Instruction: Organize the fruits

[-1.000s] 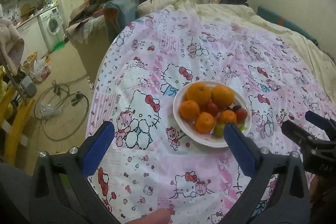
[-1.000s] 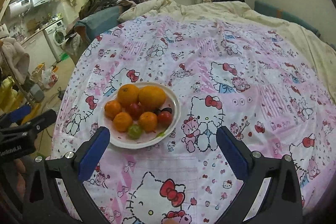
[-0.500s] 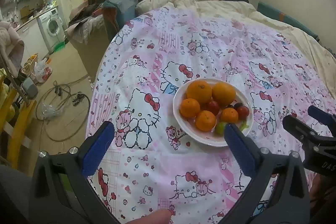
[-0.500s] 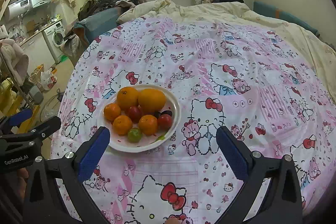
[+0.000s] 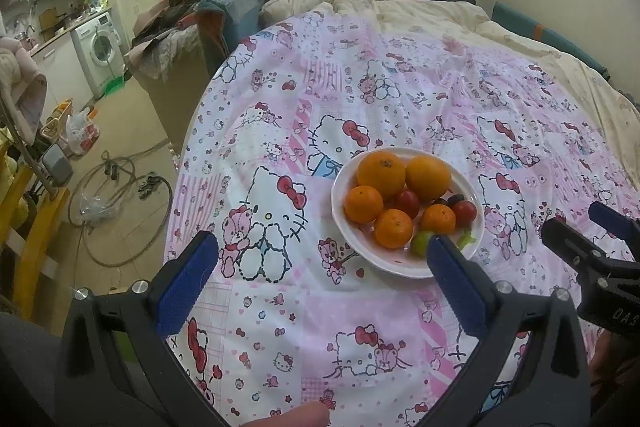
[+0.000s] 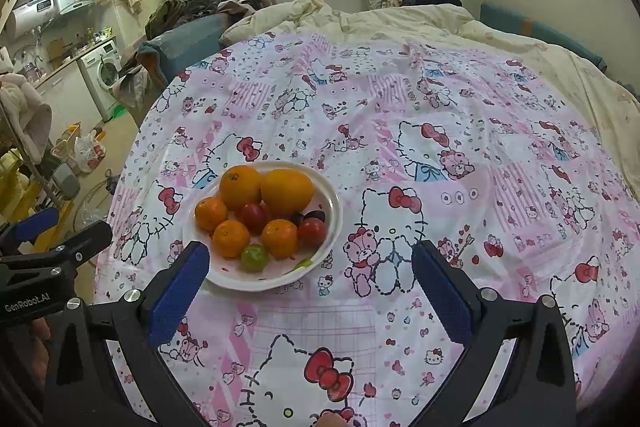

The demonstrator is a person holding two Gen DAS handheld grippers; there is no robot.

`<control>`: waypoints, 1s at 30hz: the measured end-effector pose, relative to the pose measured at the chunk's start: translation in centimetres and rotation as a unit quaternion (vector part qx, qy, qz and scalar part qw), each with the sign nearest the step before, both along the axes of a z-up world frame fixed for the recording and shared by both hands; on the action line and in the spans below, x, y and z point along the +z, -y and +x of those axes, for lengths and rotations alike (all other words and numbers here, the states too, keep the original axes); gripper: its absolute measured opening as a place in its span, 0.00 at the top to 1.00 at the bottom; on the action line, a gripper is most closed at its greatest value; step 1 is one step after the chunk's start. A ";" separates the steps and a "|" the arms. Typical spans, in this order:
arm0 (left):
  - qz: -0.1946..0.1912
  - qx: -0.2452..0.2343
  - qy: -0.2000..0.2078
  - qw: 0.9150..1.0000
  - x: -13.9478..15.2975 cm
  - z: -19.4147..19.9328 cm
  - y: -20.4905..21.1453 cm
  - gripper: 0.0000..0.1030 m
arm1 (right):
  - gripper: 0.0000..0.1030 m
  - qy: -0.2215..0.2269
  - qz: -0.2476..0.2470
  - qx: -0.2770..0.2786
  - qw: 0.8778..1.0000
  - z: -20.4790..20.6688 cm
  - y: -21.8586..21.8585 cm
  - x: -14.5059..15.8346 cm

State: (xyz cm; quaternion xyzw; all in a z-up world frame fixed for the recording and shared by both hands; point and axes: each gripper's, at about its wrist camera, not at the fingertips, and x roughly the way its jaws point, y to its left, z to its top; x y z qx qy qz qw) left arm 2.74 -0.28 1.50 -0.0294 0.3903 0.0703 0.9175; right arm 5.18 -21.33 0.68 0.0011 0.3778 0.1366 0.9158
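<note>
All the fruit lies heaped on 1 white plate (image 6: 332,227) on the bed (image 6: 460,99), fitting start or finish; both claws, left (image 5: 322,269) and right (image 6: 310,281), gape empty.

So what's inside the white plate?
The white plate holds five orange fruits, two red ones, a green one, some dark grapes and a green scrap. Anything under the pile is hidden.
</note>
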 end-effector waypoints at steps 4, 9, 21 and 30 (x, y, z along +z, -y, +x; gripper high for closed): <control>0.000 0.000 0.001 1.000 0.0 0.0 0.0 0.00 | 0.00 -0.002 0.003 -0.002 1.000 0.0 0.1 -0.1; 0.001 0.000 0.000 1.000 0.0 0.0 0.0 0.00 | 0.00 -0.003 0.003 -0.002 1.000 0.0 0.1 -0.1; 0.000 0.000 -0.002 1.000 -0.2 0.0 -0.2 0.00 | 0.00 -0.002 0.003 -0.004 1.000 0.0 0.2 -0.1; 0.010 -0.005 0.001 1.000 -0.6 -0.4 0.0 0.00 | 0.00 -0.001 0.007 -0.005 1.000 -0.2 0.2 0.1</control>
